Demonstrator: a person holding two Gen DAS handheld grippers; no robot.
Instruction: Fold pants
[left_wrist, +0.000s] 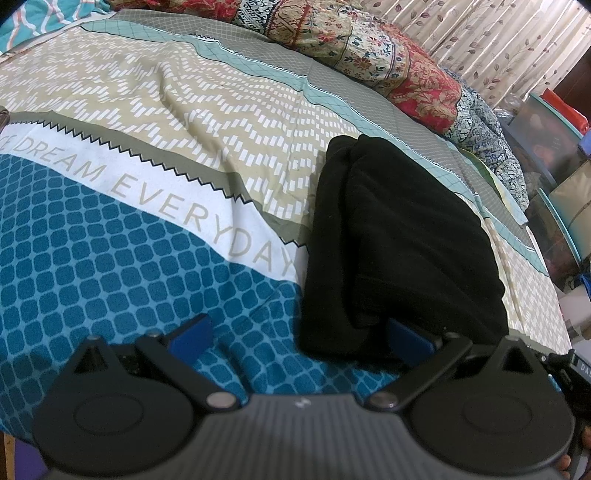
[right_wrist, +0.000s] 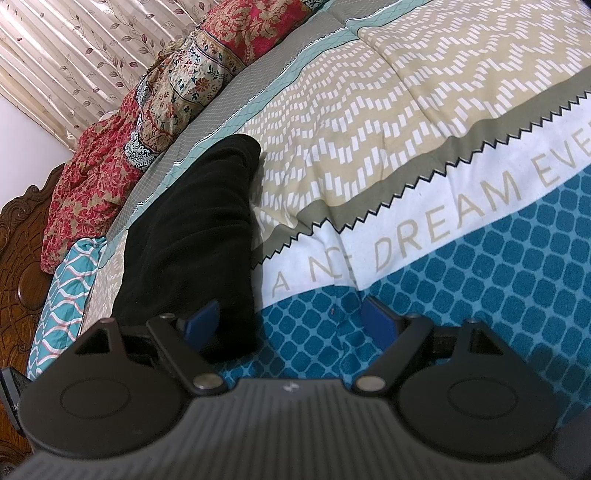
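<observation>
pants (left_wrist: 399, 236) lie in a black folded bundle on the bedspread (left_wrist: 129, 258), and both tongs are parked right at the near end. left tongs (left_wrist: 299, 334) stand wide apart, nothing pinched: the blue pad (left_wrist: 192, 334) on the left sits over bare teal bedspread, while the other blue pad (left_wrist: 408, 338) is tucked against the near edge of the black cloth, partly hidden by a fold, and whether it touches the cloth is hard to tell. over in the right wrist view the pants (right_wrist: 192, 236) sit ahead and to the left of the right tongs (right_wrist: 291, 319), which also stand wide apart, gripping nothing. one blue pad (right_wrist: 201, 321) there lies on or just over the near corner of the bundle, the opposite pad (right_wrist: 378, 319) is out over the teal squares. so the near end of the pants lies between the two tools, each with its inner pad at the cloth. beyond the tips of the tongs, the bundle stretches away across the beige zigzag band. far past it a red floral quilt (left_wrist: 369, 48) is heaped along the far edge of the bed, with a leaf-print curtain (right_wrist: 66, 55) behind. a carved wooden headboard (right_wrist: 18, 251) shows to the left of the right tongs.
</observation>
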